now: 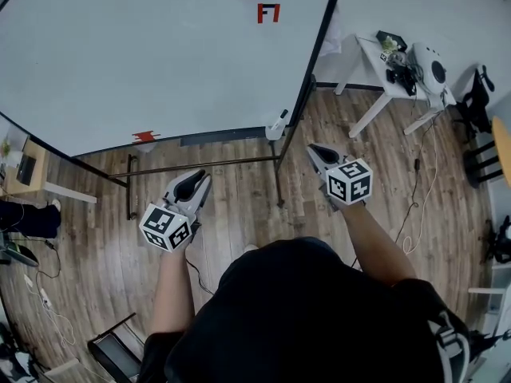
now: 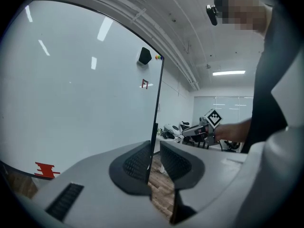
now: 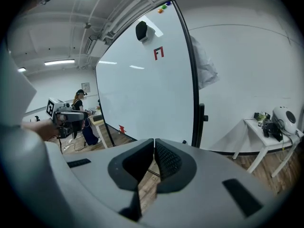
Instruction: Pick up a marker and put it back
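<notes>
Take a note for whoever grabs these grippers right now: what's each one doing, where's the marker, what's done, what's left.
Left gripper: jaws a narrow gap apart, nothing between them.
Right gripper: jaws together, empty.
Both are held in the air in front of the whiteboard, short of it.
Marker: probably the white item at the board's lower right edge; too small to be sure.
Done: no pick-up yet.
Left: pick the marker up, then put it back.
</notes>
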`<state>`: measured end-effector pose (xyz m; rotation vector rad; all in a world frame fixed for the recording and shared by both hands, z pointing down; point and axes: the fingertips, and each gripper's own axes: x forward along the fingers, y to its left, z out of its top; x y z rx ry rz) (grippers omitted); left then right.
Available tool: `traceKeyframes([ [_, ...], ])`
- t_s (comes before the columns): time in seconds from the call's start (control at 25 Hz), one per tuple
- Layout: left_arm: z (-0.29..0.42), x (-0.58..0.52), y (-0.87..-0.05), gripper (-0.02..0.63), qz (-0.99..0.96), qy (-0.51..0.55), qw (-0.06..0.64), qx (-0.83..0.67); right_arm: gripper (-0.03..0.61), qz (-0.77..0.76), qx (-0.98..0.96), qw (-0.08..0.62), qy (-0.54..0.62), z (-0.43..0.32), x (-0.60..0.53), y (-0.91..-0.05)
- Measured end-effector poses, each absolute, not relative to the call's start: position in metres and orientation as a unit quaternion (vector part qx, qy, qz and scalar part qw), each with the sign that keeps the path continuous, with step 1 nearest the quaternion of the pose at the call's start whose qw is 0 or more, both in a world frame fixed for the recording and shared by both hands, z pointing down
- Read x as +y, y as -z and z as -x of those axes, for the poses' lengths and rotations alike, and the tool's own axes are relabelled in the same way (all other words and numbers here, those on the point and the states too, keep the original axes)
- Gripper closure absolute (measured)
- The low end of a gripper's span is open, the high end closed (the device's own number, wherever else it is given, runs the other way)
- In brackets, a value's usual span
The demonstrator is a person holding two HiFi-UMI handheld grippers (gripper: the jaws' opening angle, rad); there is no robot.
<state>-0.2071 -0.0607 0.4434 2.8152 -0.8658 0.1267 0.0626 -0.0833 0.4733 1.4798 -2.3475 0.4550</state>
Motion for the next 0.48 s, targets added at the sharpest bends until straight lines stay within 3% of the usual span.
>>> traceKeyframes([
  [0.48, 0.208, -0.076, -0.444, 0.541, -0.958, -0.044, 0.093, -0.266, 0.575, -0.54, -0.809, 0.174, -0.154, -0.059, -0.087, -0.48],
])
